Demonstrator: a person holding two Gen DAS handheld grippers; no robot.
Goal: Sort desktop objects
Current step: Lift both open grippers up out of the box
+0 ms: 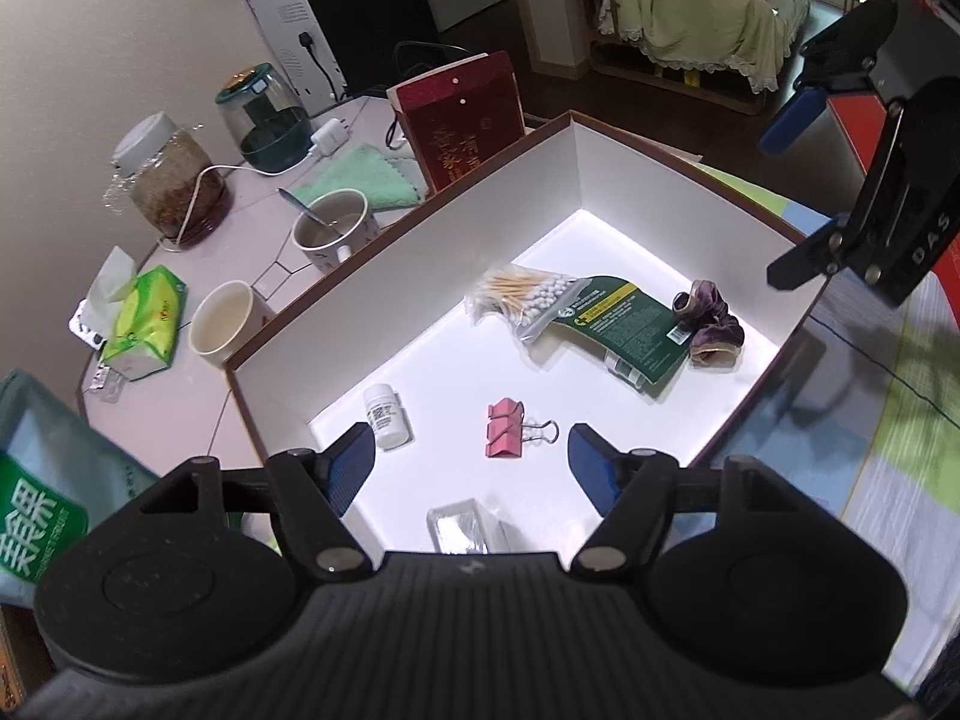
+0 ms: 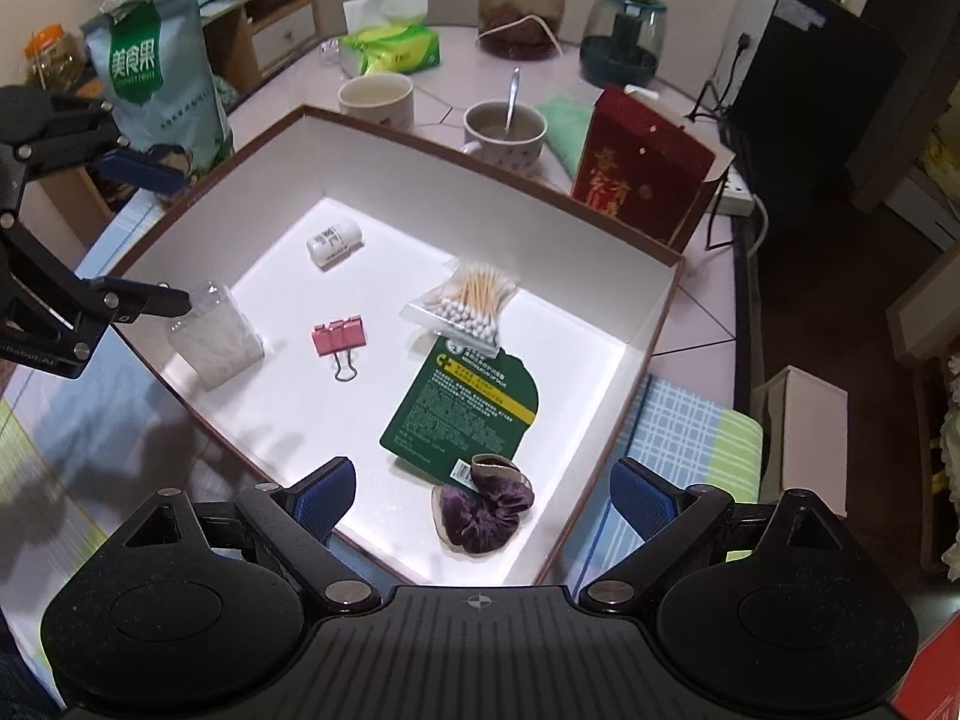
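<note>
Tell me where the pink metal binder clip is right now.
The pink metal binder clip lies flat on the floor of the white box, between the small white pill bottle and the bag of cotton swabs.

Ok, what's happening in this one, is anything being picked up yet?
Not yet. A person holds two grippers over a white-lined box, both open and empty. Lying loose inside the box are a white pill bottle, a pink binder clip, a bag of cotton swabs, a green packet, a purple scrunchie and a clear plastic packet. The left gripper hovers nearest the clip, the right gripper nearest the scrunchie.
</note>
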